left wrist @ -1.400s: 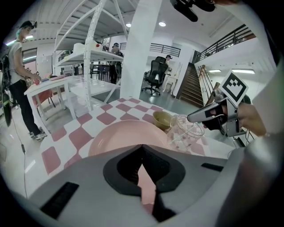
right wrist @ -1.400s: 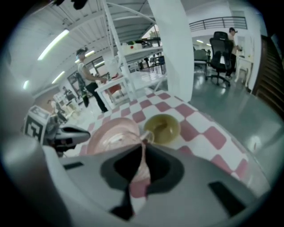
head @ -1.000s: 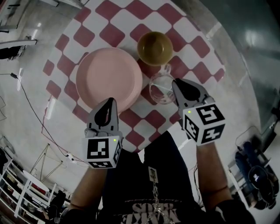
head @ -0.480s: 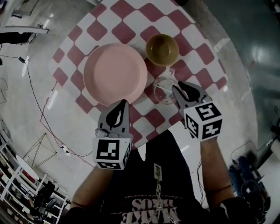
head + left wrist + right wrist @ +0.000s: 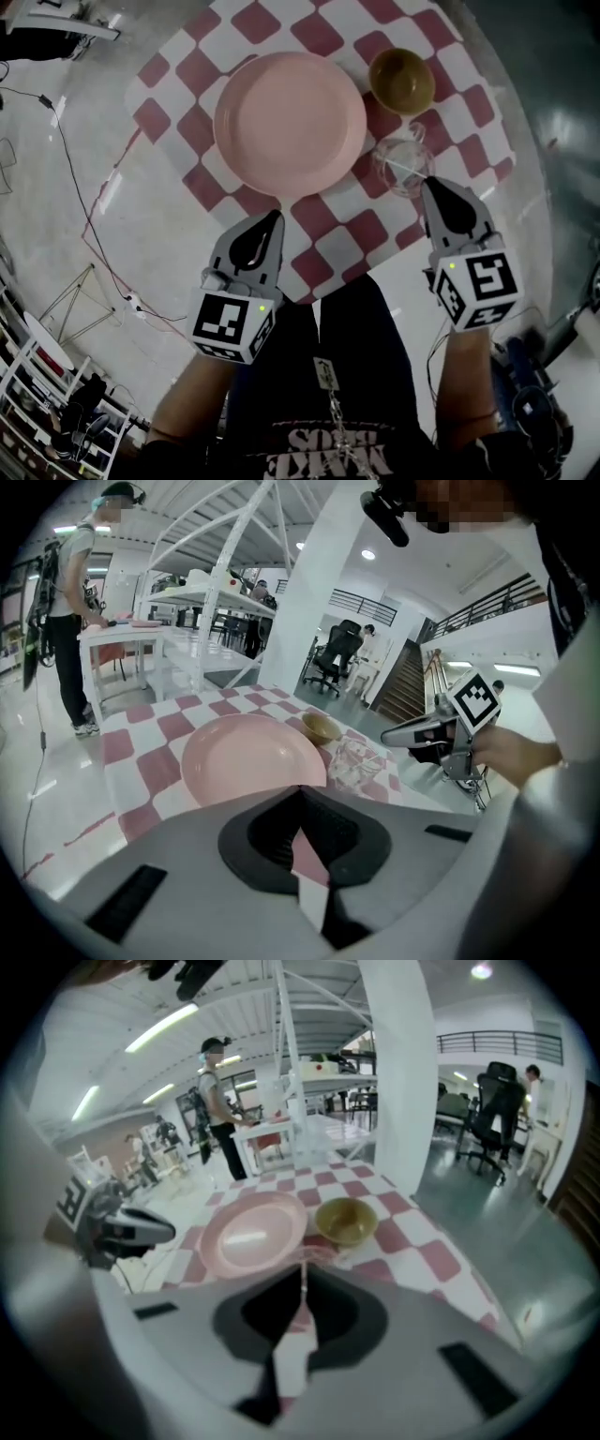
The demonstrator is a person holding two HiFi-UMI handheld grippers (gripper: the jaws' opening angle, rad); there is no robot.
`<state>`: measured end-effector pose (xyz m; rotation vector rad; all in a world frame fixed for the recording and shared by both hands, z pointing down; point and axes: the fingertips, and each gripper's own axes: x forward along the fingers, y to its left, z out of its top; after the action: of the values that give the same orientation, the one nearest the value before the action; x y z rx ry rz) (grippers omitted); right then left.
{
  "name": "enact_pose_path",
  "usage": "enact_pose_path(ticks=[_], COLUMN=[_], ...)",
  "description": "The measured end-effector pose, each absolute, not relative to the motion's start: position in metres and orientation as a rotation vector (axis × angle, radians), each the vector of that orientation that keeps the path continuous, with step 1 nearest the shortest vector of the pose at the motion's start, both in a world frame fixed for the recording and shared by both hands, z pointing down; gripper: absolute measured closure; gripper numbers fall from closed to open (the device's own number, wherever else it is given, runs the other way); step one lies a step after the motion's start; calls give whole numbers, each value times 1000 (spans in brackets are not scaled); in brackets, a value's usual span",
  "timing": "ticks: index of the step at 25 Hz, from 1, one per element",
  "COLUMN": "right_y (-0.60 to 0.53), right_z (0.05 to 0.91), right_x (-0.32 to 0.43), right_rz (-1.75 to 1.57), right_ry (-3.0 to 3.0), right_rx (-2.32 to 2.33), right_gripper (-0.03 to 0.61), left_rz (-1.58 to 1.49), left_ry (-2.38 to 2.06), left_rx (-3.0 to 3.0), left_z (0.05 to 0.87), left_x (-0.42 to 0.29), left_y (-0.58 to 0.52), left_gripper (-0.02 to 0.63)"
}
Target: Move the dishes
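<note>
Three sit close together: plate (image 5: 289,122), bowl (image 5: 401,81), glass (image 5: 403,167).

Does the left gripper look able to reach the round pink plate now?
Probably yes: the left gripper faces the round pink plate, only checked cloth between, though its jaws are shut.

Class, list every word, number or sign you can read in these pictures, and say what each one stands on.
"MAKE": seemingly, upside down in the head view, on the person's black shirt; the other line of that print is too blurred.
Black-and-white square patterns, no words: marker cubes.
Too small to read: hanging tag.
No print: pink plate, bowl, glass.
</note>
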<state>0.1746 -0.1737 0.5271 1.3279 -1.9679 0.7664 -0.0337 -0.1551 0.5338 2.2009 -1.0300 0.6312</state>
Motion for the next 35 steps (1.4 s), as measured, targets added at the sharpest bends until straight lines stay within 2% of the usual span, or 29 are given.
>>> enact_pose_path(ticks=[7, 12, 16, 21, 30, 35], right_y=[-145, -140, -134, -151, -172, -175], right_z=[523, 523, 519, 506, 515, 525], right_x=[149, 150, 186, 241, 275, 287], right_rz=[868, 881, 860, 852, 864, 895], right_ry=[-2020, -2096, -2116, -2127, -2203, -2199], right_rx=[1386, 1369, 1305, 1282, 1183, 1161], right_gripper=[538, 538, 538, 538, 538, 538], left_rz=[651, 607, 525, 583, 578, 720], left_ry=[-929, -872, -926, -1030, -1119, -1082], left_rx=[2233, 2216, 2142, 2191, 1999, 1932], left_z=[529, 538, 537, 530, 554, 586], left_x=[-31, -2, 35, 86, 117, 127], left_y=[-143, -130, -136, -167, -197, -190], left_gripper=[586, 586, 584, 581, 427, 409])
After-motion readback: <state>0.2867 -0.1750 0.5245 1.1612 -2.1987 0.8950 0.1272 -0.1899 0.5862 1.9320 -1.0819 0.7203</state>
